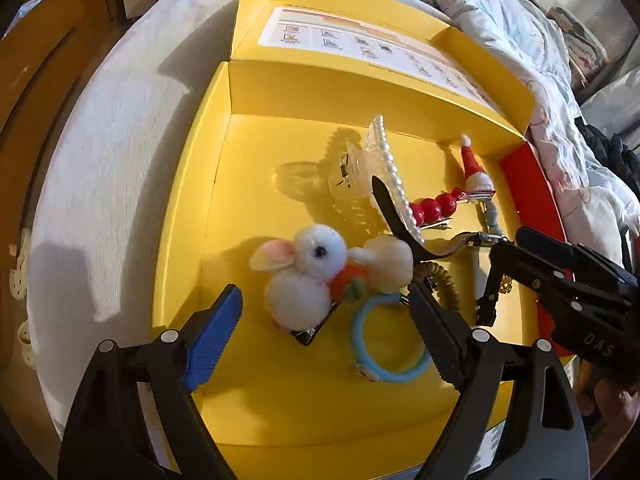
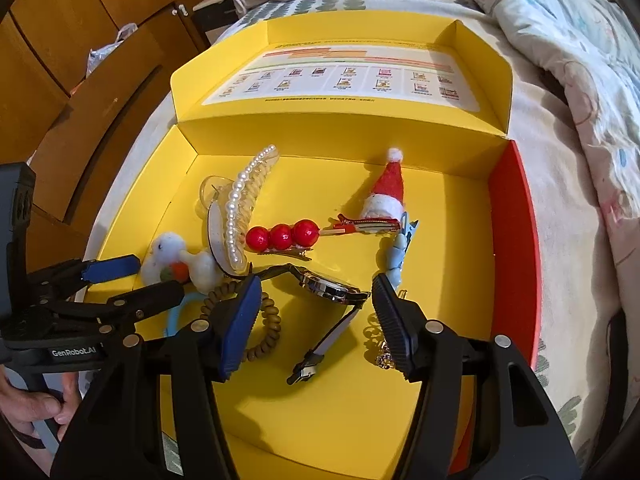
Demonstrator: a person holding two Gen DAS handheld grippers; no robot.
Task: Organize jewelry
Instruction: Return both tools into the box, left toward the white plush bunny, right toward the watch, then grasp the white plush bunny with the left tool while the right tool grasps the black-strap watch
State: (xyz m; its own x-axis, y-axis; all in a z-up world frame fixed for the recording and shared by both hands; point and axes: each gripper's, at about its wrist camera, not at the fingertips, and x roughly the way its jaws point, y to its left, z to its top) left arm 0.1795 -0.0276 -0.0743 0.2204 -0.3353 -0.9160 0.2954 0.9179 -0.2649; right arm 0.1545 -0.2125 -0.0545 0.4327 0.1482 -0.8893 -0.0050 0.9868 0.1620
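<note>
An open yellow box (image 1: 280,392) (image 2: 440,208) on a bed holds hair pieces and jewelry. My left gripper (image 1: 324,336) is open, its jaws either side of a white pom-pom rabbit clip (image 1: 308,276) (image 2: 172,258) and a blue ring-shaped band (image 1: 384,364). My right gripper (image 2: 316,324) is open above a wristwatch with a black strap (image 2: 332,290) (image 1: 400,220). Also in the box are a pearl claw clip (image 2: 236,216) (image 1: 384,168), a red bead clip (image 2: 282,236) (image 1: 434,206), a Santa hat clip (image 2: 386,196) (image 1: 474,170), a brown coil tie (image 2: 264,320) and a gold charm (image 2: 384,356).
The box lid (image 2: 340,76) stands open at the back with a printed sheet inside. A rumpled quilt (image 2: 560,40) lies to the right on the bed. A wooden cabinet (image 2: 72,40) stands at the left. A hand (image 2: 36,404) holds the left gripper's handle.
</note>
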